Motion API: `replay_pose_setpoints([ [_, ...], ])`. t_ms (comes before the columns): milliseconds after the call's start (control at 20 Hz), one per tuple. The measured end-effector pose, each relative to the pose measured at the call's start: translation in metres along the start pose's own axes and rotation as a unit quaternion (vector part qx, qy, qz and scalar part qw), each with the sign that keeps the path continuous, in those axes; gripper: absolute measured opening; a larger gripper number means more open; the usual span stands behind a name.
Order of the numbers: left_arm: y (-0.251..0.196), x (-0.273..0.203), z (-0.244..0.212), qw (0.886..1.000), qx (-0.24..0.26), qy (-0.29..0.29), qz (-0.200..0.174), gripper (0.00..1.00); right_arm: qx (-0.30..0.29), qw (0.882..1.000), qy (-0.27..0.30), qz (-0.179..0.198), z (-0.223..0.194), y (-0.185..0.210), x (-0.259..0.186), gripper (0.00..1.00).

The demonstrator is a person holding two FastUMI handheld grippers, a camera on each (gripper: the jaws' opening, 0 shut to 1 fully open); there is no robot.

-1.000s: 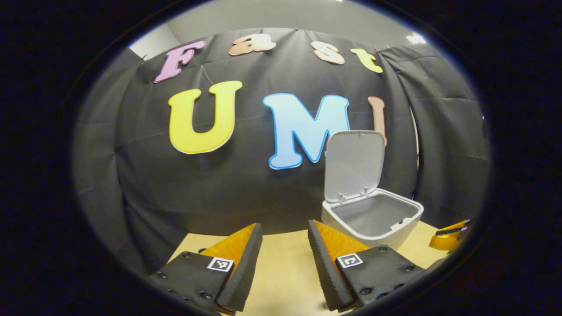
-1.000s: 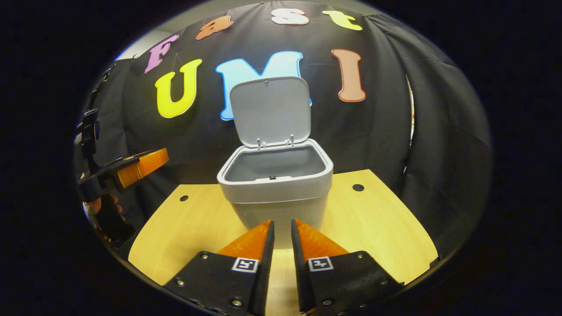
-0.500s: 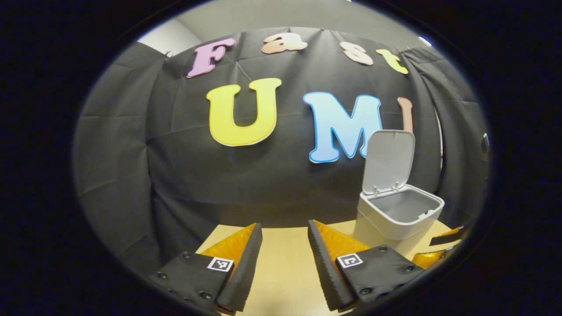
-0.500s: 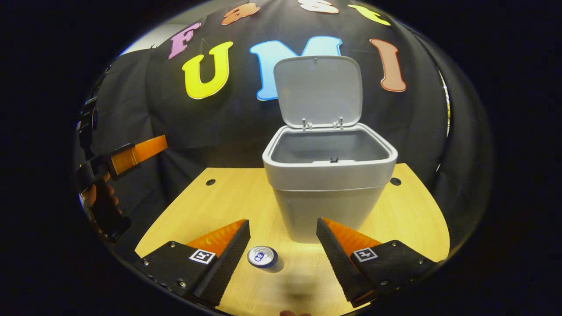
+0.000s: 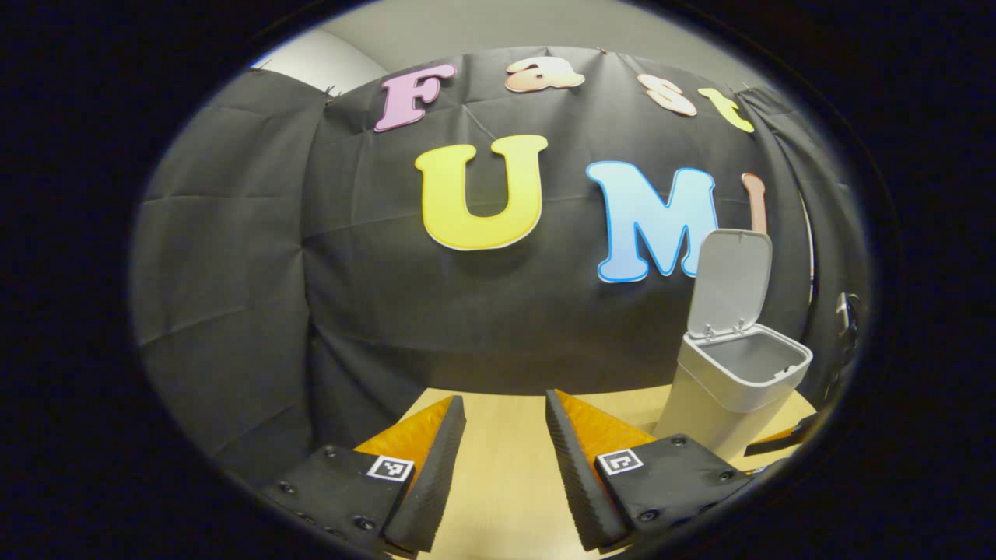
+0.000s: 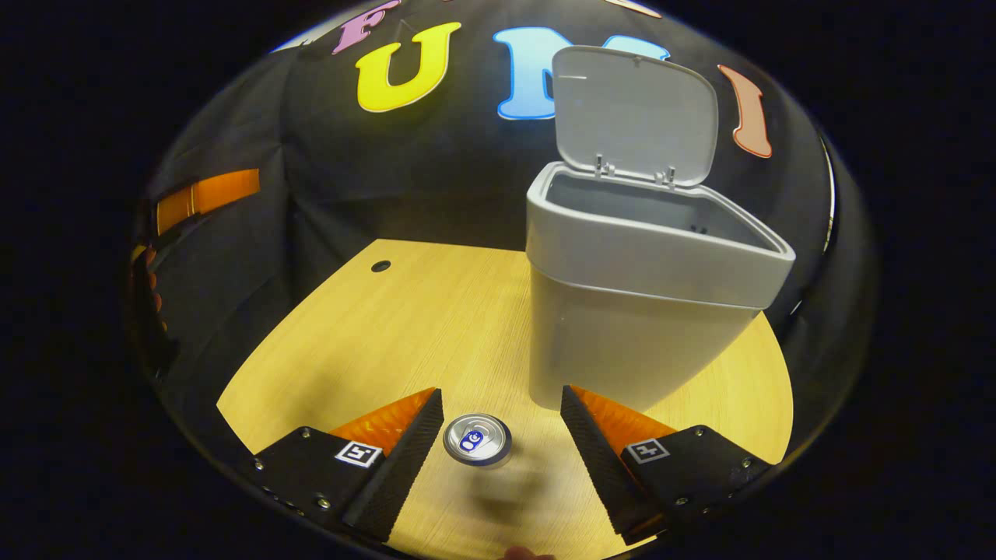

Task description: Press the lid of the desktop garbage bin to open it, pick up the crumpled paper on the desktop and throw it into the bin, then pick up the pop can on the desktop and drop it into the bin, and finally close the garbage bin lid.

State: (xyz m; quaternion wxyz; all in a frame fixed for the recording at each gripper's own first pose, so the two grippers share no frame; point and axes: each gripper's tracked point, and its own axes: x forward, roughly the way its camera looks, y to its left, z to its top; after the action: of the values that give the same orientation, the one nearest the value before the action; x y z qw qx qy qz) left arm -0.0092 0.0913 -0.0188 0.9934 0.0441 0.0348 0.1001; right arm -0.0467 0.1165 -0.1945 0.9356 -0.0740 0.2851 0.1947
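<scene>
No readable txt on the bin [image 6: 622,342] or pop can [image 6: 477,439]; can top shows a blue mark, too small to read, maybe a logo. Square coded tags on right gripper [image 6: 502,420] and left gripper [image 5: 506,424] carry no letters.

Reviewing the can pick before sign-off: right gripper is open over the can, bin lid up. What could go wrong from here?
1. The pop can sits nearer one finger of the right gripper; an off-centre close could tip or push it.
2. The garbage bin stands close beyond the can, so the far finger may bump its wall.
3. The lid stands upright over the opening; a careless lift could knock it shut.
</scene>
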Motion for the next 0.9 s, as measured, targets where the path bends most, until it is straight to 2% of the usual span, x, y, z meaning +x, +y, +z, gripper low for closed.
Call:
replay_pose_setpoints([
  [150, 0.013, 0.000, -0.004, 1.000, -0.004, 0.003, 0.014, 0.71, -0.011, 1.000, 0.022, 0.012, -0.009, 0.006, 0.014, 0.98],
  [200, 0.017, -0.001, -0.005, 1.000, -0.004, 0.005, 0.018, 0.77, -0.014, 0.999, 0.029, 0.014, -0.013, 0.008, 0.018, 0.98],
  [300, 0.025, -0.002, -0.007, 1.000, -0.007, 0.007, 0.026, 0.77, -0.017, 0.999, 0.042, 0.017, -0.022, 0.009, 0.023, 0.98],
  [350, 0.029, -0.002, -0.008, 0.999, -0.009, 0.008, 0.029, 0.71, -0.017, 0.998, 0.049, 0.019, -0.026, 0.010, 0.026, 0.98],
  [400, 0.031, -0.001, -0.010, 0.999, -0.010, 0.010, 0.033, 0.71, -0.016, 0.998, 0.055, 0.022, -0.028, 0.010, 0.030, 0.98],
  [450, 0.034, 0.000, -0.012, 0.999, -0.011, 0.012, 0.036, 0.77, -0.014, 0.998, 0.060, 0.023, -0.031, 0.010, 0.033, 0.98],
  [550, 0.038, 0.001, -0.014, 0.999, -0.013, 0.016, 0.041, 0.77, -0.013, 0.997, 0.075, 0.024, -0.040, 0.010, 0.039, 0.98],
  [600, 0.041, 0.000, -0.015, 0.999, -0.015, 0.017, 0.043, 0.71, -0.014, 0.996, 0.079, 0.025, -0.042, 0.010, 0.041, 0.98],
  [900, 0.050, 0.001, -0.023, 0.998, -0.017, 0.024, 0.051, 0.71, -0.030, 0.993, 0.106, 0.038, -0.058, 0.016, 0.049, 0.98],
])
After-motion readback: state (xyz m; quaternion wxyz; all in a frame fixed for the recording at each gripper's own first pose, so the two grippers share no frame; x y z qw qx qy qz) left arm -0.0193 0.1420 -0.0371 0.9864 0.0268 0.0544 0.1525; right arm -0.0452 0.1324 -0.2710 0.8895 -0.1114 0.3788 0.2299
